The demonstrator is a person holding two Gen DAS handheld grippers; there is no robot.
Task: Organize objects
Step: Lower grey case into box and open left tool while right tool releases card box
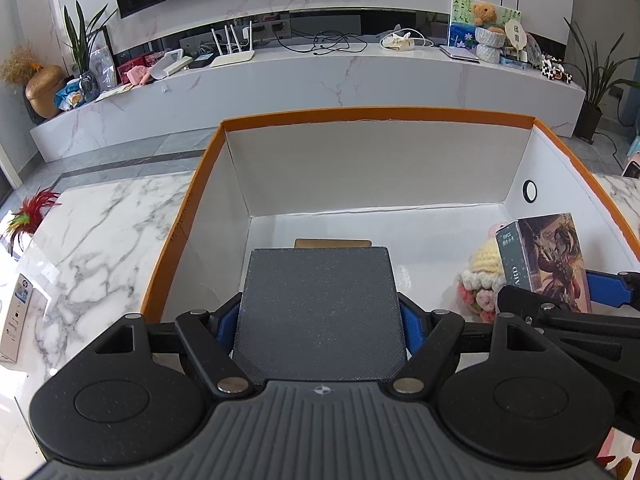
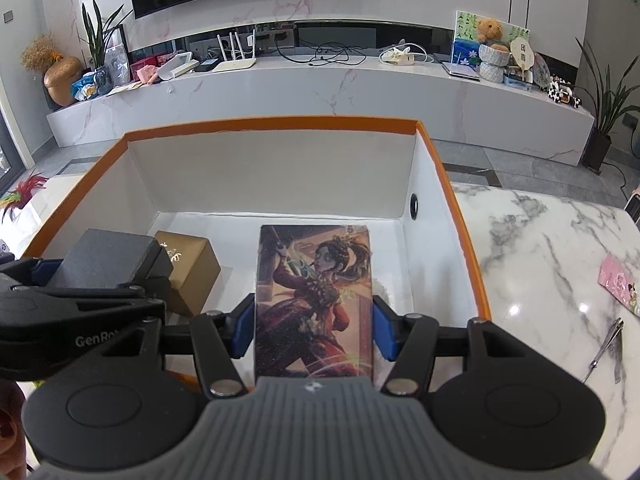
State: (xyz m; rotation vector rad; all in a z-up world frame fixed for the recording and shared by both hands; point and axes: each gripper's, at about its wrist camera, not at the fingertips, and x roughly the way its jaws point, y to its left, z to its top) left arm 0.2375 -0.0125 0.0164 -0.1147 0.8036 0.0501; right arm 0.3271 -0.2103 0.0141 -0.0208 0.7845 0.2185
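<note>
My left gripper [image 1: 318,316] is shut on a dark grey box [image 1: 320,312] and holds it over the inside of an orange-rimmed white box [image 1: 376,114]. My right gripper [image 2: 314,320] is shut on an illustrated card box [image 2: 314,300], also held over the same orange-rimmed box [image 2: 272,124]. The card box shows at the right of the left wrist view [image 1: 548,256], and the grey box at the left of the right wrist view [image 2: 108,260]. A gold box [image 2: 192,268] and a crocheted toy [image 1: 482,280] lie on the box floor.
The orange-rimmed box stands on a white marble table [image 2: 560,264]. Nail clippers [image 2: 606,344] and a pink packet [image 2: 624,288] lie to its right. A white carton [image 1: 16,320] and a feather toy [image 1: 32,216] are at its left. A TV console [image 1: 320,80] stands behind.
</note>
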